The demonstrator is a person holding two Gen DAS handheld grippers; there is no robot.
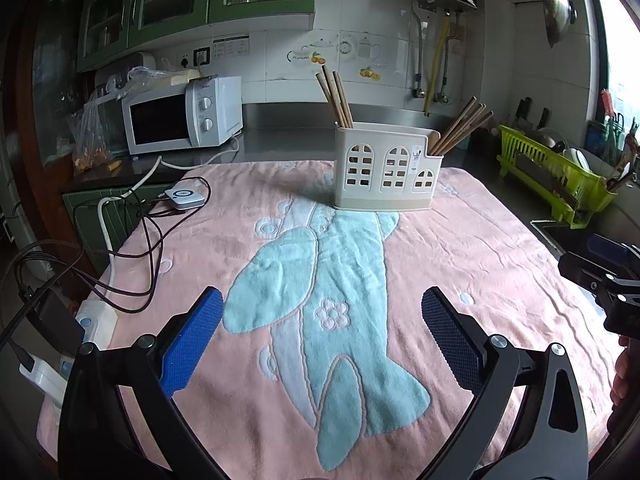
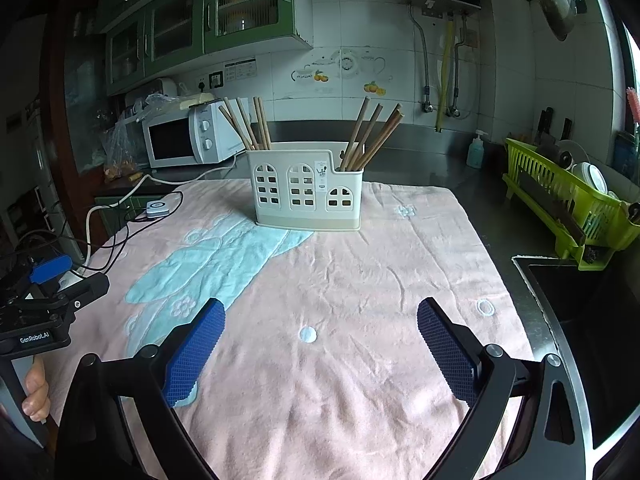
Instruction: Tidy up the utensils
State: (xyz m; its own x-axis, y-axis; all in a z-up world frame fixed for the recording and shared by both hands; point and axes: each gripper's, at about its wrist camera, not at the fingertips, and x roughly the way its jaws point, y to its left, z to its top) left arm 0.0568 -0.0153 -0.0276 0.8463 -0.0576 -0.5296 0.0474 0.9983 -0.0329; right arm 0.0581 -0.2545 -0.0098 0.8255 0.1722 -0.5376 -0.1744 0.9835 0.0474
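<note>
From the left wrist view, the left gripper (image 1: 322, 312) is seen held with its jaws wide apart and nothing between them, above the pink towel (image 1: 460, 248) spread on the bench. The utensil holder (image 1: 386, 170) is seen standing upright at the towel's far edge, with chopsticks (image 1: 336, 98) in its left end and chopsticks in its right end.

From the right wrist view, the right gripper (image 2: 320, 322) is likewise seen spread apart and empty over the towel, well apart from the holder.
</note>
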